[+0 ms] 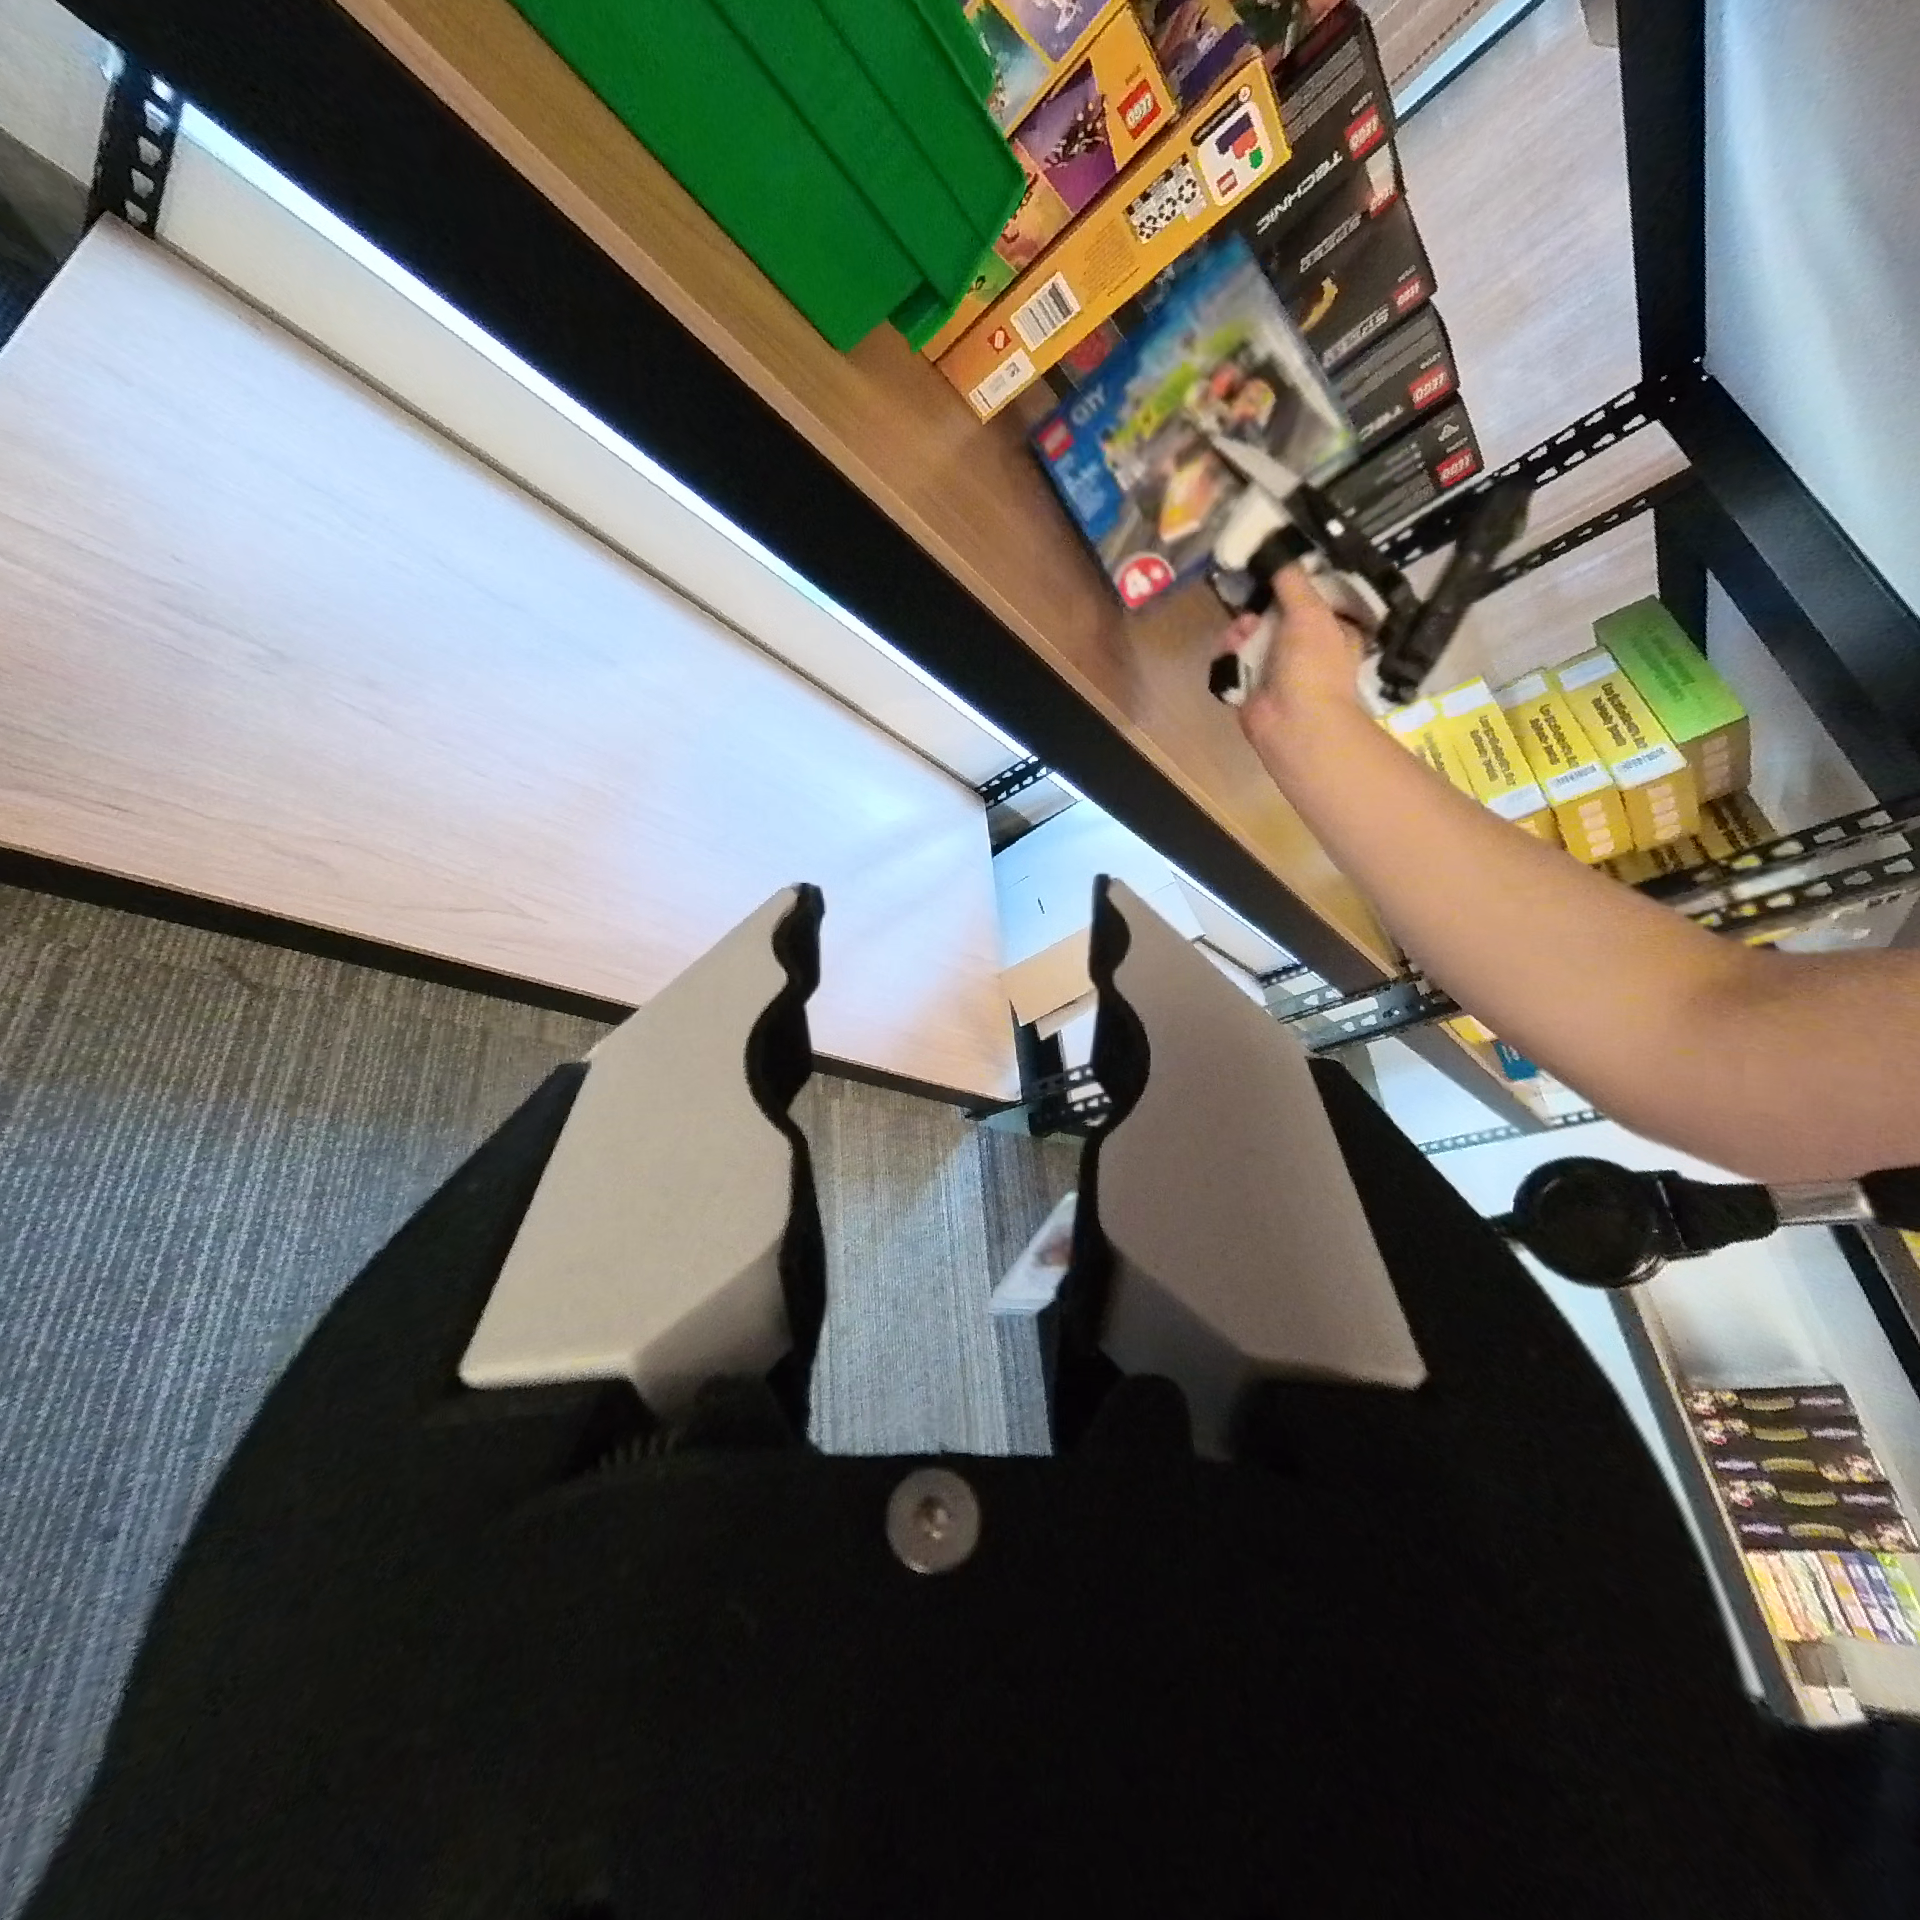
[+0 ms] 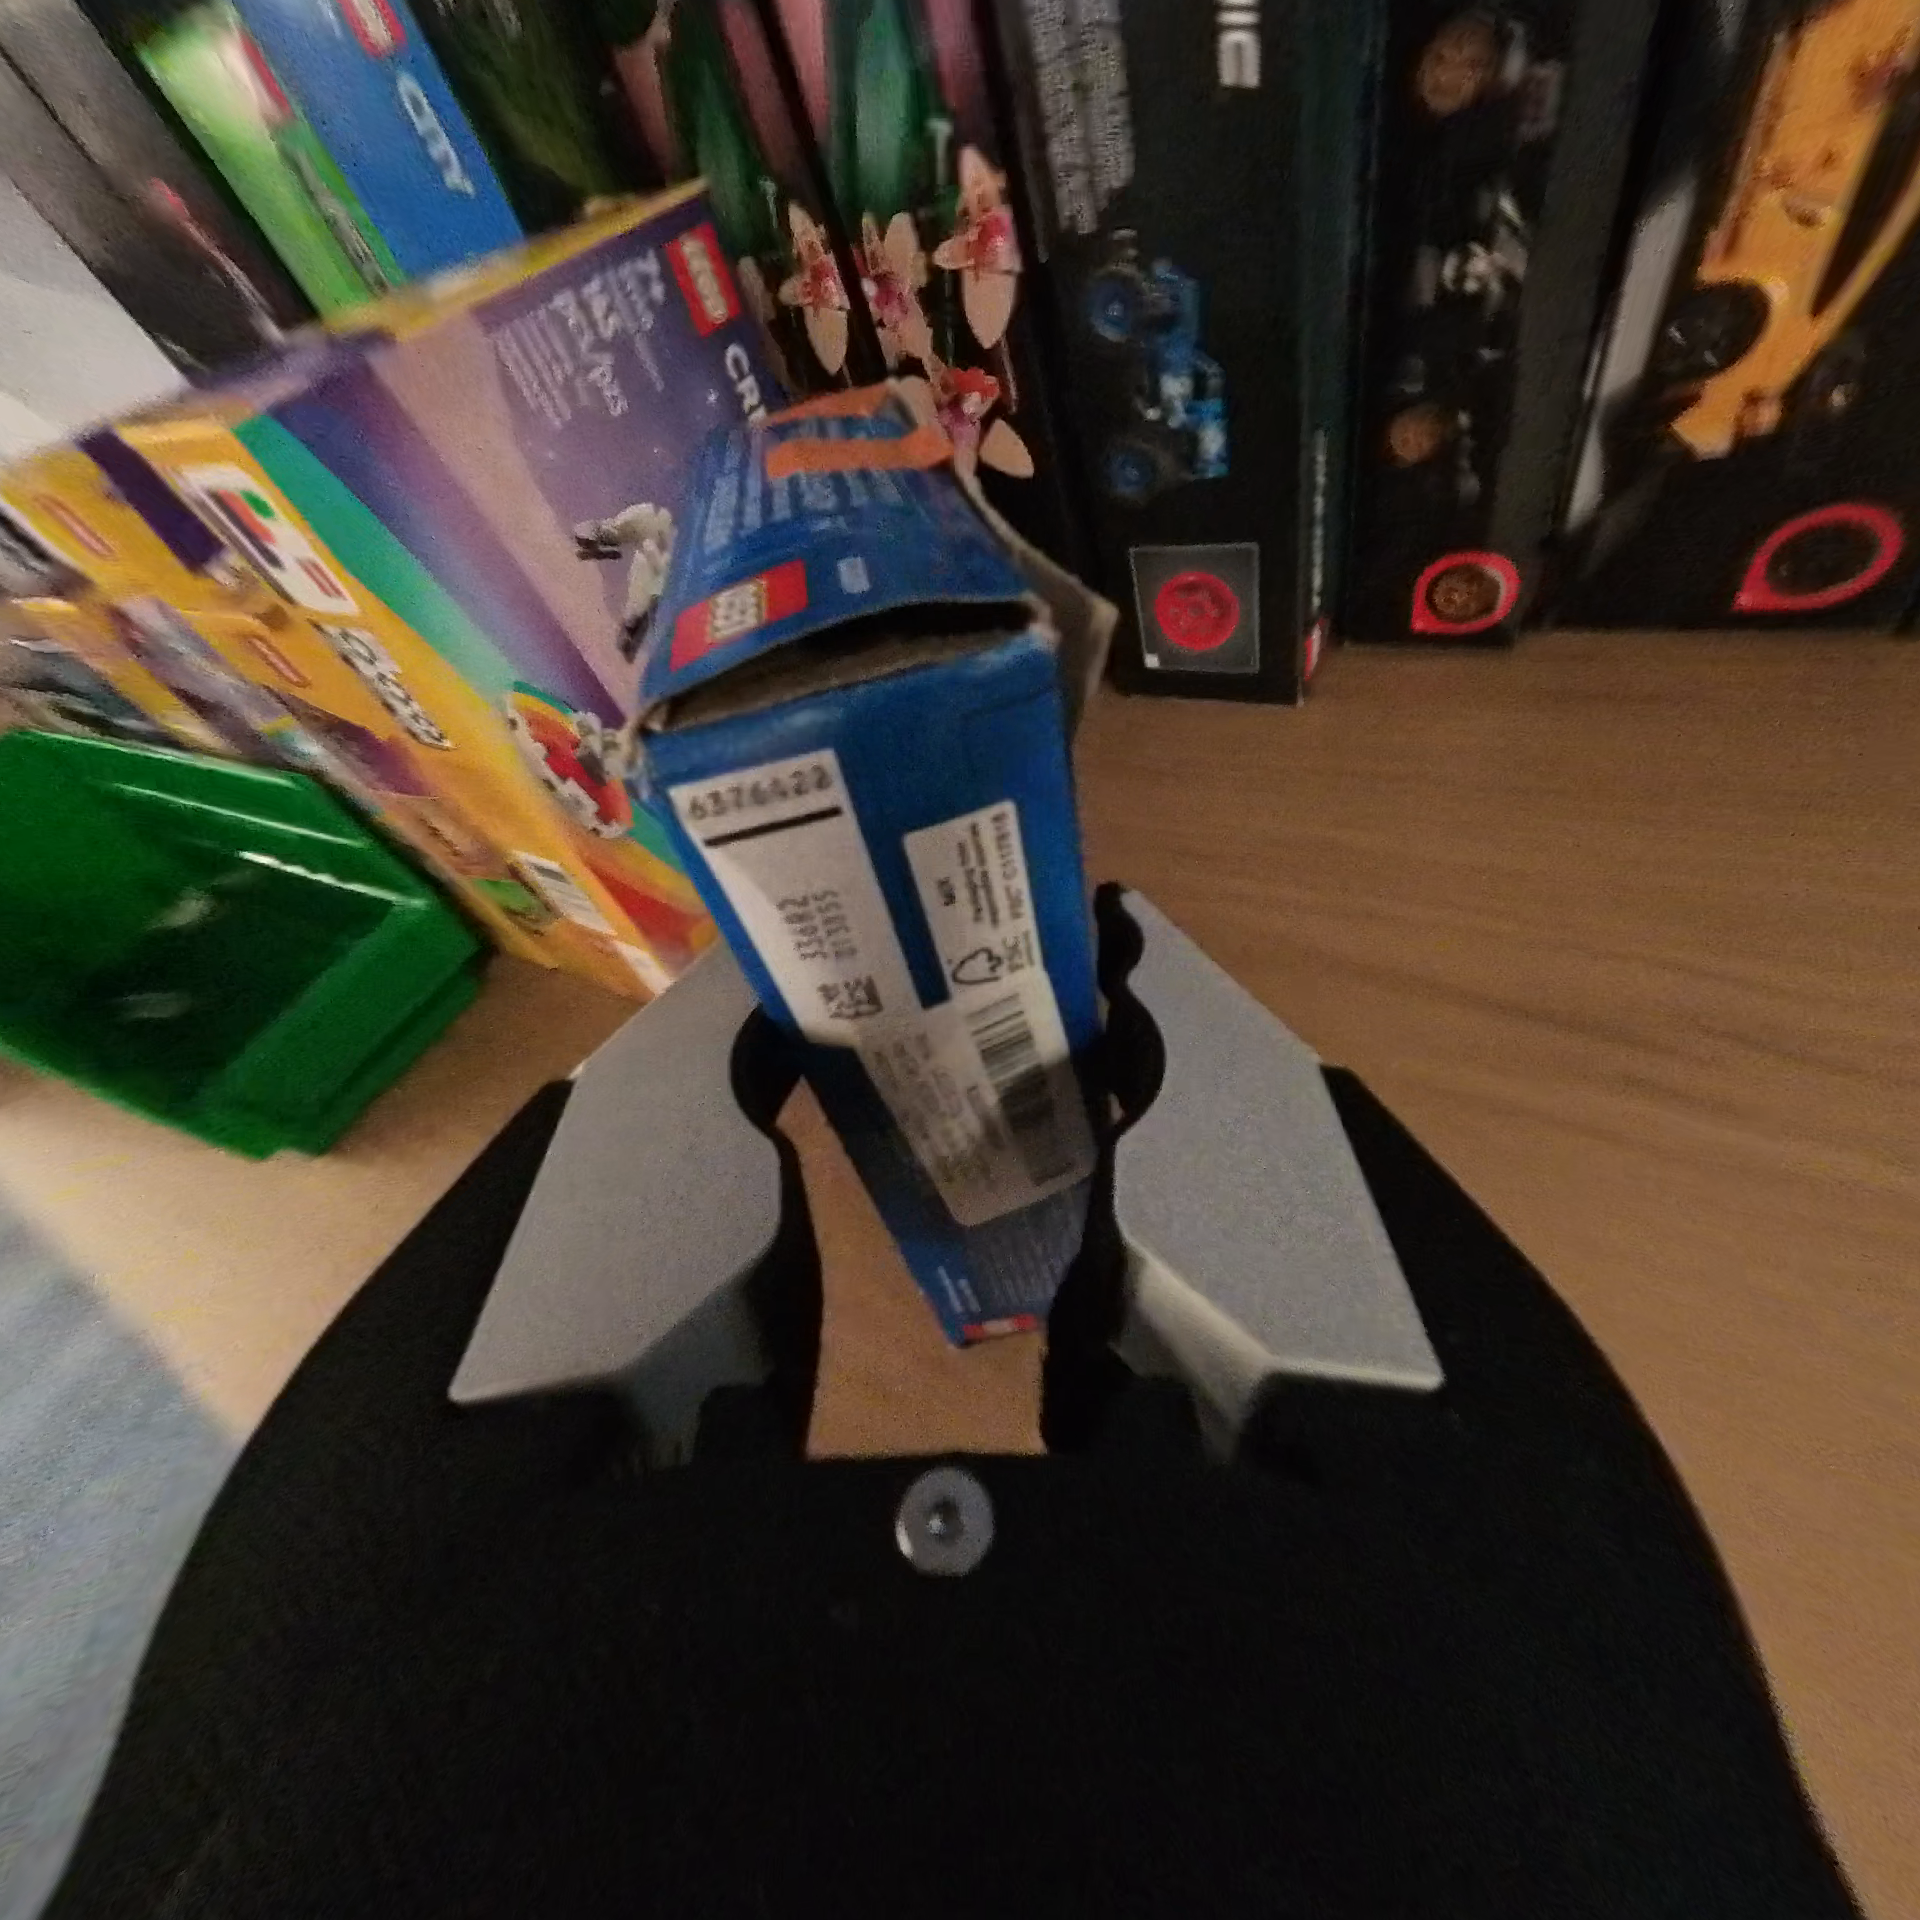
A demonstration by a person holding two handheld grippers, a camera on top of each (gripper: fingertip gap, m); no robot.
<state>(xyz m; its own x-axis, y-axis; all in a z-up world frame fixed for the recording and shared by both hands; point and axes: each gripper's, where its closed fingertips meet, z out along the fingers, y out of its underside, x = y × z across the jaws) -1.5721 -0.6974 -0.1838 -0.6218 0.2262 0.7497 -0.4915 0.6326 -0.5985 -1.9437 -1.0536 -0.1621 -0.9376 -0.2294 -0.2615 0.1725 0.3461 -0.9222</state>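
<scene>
Wooden shelving on a black metal frame is filling both views, its plank (image 2: 1507,883) carrying rows of boxed building-toy sets, while grey carpet (image 1: 260,1195) is showing below in the left wrist view.

Right tongs (image 2: 940,1049) are gripping a small blue box (image 2: 883,831), their jaws pressing on its two narrow sides near the lower end. Its long axis is running away from the tongs toward the back of the shelf, leaning slightly left, and its far end flap is gaping open and creased. In the left wrist view the same blue box (image 1: 1184,436) is sitting at the shelf's front edge, with the right tongs (image 1: 1262,488) and the person's hand (image 1: 1299,655) reaching up to it.

Just left of the held box, purple and yellow boxes (image 2: 416,582) are lying stacked, with green trays (image 2: 208,935) nearer the front edge. Behind it, black boxes (image 2: 1455,312) are standing upright along the back; whether the held box is touching the purple one cannot be told.

Left tongs (image 1: 951,935) are hanging low, well apart from the shelf, jaws parted at a middling gap and holding nothing. The right hand is far nearer the box.
</scene>
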